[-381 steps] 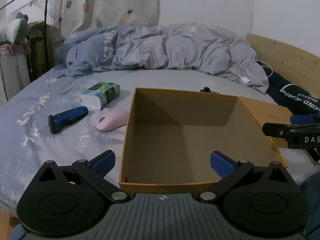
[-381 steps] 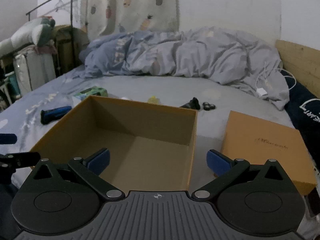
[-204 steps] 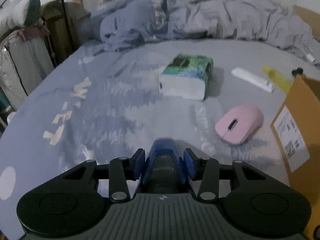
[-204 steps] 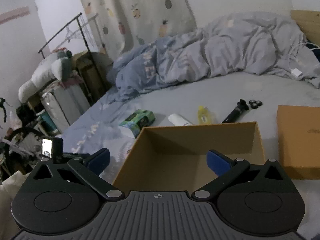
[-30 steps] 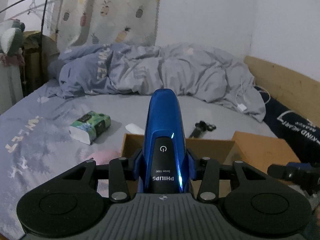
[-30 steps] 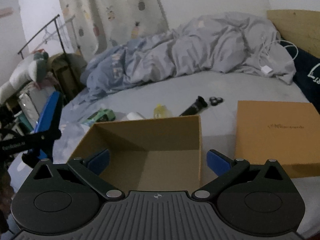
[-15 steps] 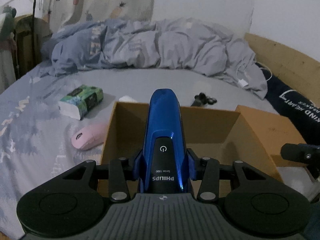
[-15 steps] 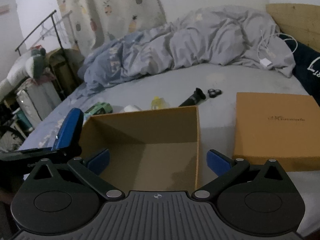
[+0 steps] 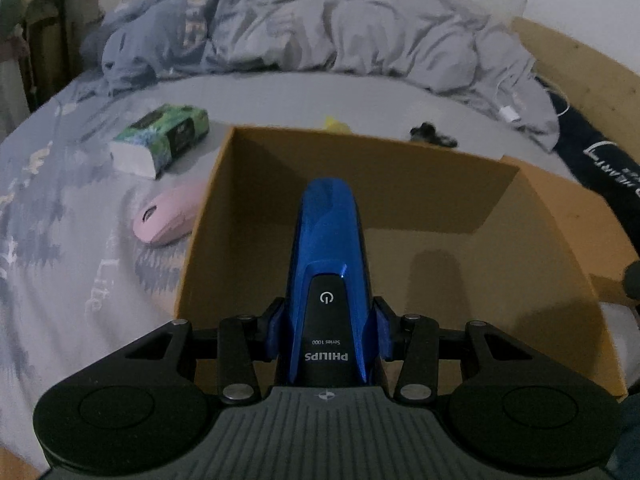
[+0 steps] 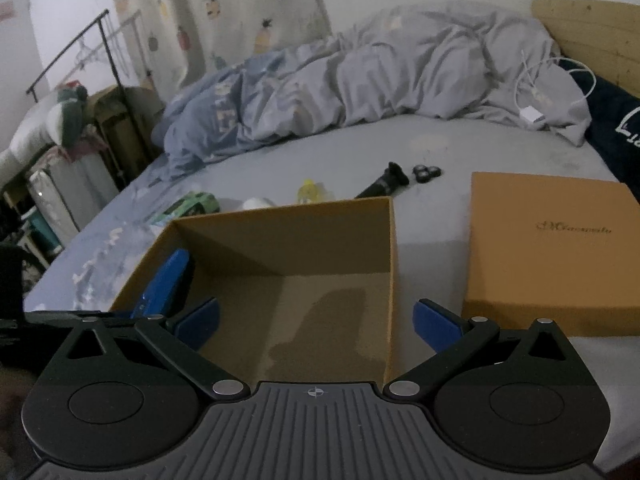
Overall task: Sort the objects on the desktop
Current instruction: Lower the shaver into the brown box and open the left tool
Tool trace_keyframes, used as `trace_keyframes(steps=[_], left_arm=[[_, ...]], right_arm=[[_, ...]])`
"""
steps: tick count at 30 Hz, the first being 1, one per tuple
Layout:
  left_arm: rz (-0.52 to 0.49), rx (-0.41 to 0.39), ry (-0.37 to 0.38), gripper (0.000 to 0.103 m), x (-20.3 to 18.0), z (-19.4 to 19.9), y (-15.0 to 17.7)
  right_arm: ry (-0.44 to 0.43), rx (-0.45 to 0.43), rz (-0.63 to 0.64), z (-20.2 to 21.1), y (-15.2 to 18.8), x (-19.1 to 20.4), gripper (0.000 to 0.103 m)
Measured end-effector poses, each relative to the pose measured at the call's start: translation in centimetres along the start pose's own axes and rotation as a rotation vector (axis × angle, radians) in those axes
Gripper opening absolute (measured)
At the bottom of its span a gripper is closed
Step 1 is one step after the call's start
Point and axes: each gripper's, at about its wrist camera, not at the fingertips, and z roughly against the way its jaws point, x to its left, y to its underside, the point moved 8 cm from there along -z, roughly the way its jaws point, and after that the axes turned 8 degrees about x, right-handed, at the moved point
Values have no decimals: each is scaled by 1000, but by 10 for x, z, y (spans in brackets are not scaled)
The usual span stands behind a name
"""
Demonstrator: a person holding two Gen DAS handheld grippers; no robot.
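Green-wrapped tissue pack (image 9: 162, 140) and pink mouse (image 9: 170, 218) lie on the bed left of the cardboard box (image 9: 520, 216). Over its open floor the left gripper (image 9: 327, 334) pinches the blue shaver (image 9: 329, 240); glossy shell, so it may slip crooked. Right gripper (image 10: 316, 320): jaws spread, holding nothing.

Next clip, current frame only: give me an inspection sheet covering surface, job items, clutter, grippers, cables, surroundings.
Surface: grey bed sheet.
Job's things: open cardboard box; blue shaver above it; pink mouse and tissue pack beside it.
Clutter: box lid, yellow item, black parts.
Grippers: left gripper shut on the shaver; right gripper open, empty.
Cables: white charger cable on duvet.
Surroundings: curtain, clothes rack, headboard.
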Motion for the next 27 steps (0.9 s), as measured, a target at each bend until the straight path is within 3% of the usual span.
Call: trace_keyframes(steps=[18,23,27], left_arm=[[-59,202,-88,44,-4,-38,4],[-38,286,-62,44,-2,-48,11],[-48,325,-83,44,-1,-53,14]], right_arm=[[-2,21,14,-2,15,7,103],[-3,24,12,-2,14,6,103],[-6,27,10,-2,14,6,103]])
